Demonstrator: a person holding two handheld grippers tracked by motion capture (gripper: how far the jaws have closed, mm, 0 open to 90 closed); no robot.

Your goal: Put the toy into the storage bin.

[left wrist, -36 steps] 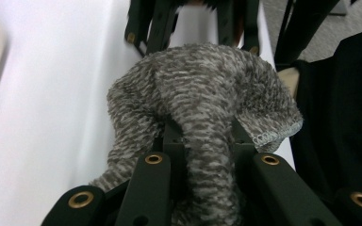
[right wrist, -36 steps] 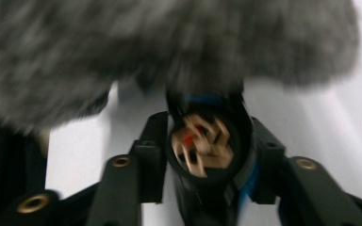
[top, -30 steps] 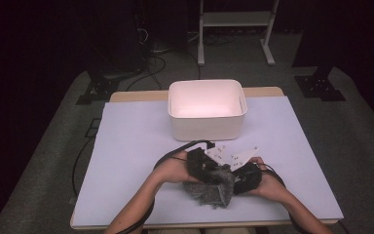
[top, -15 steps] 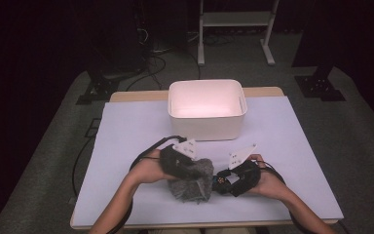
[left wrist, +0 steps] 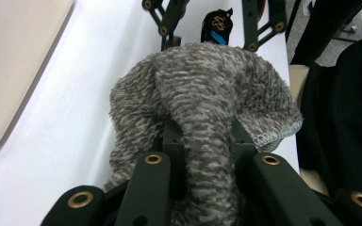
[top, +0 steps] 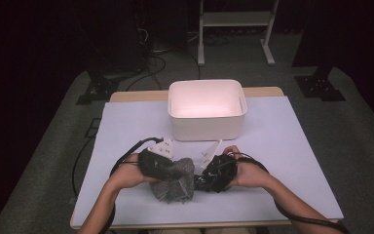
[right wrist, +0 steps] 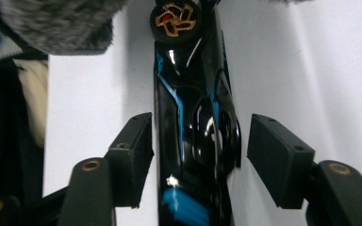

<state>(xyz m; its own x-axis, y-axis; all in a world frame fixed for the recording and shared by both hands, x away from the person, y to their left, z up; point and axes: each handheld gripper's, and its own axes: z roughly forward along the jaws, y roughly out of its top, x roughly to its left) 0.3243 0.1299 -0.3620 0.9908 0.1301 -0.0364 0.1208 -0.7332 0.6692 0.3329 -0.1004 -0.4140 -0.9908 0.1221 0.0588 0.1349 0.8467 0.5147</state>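
The left tongs (left wrist: 202,155) are pinched on a grey, fuzzy, knitted cloth (left wrist: 202,108), a fold of which is clamped between their jaws and bunched over them. The right tongs (right wrist: 200,155) have just been opening: their two black pads are spread on either side of a glossy black toy car with blue stripes and a gold-spoked wheel (right wrist: 193,122), the left pad lying close against its side, the right one clearly apart from it. The car's long axis is seen to run straight out along the jaws of the right tongs, towards the cloth, so the right hand (top: 246,170) is judged the nearer to it. In the high view both tongs are found at the near middle of the pale lilac table cover (top: 282,141), with the cloth between them and a white, rounded rectangular plastic bin (top: 207,122) just behind. One cloth, one car and one bin are counted.
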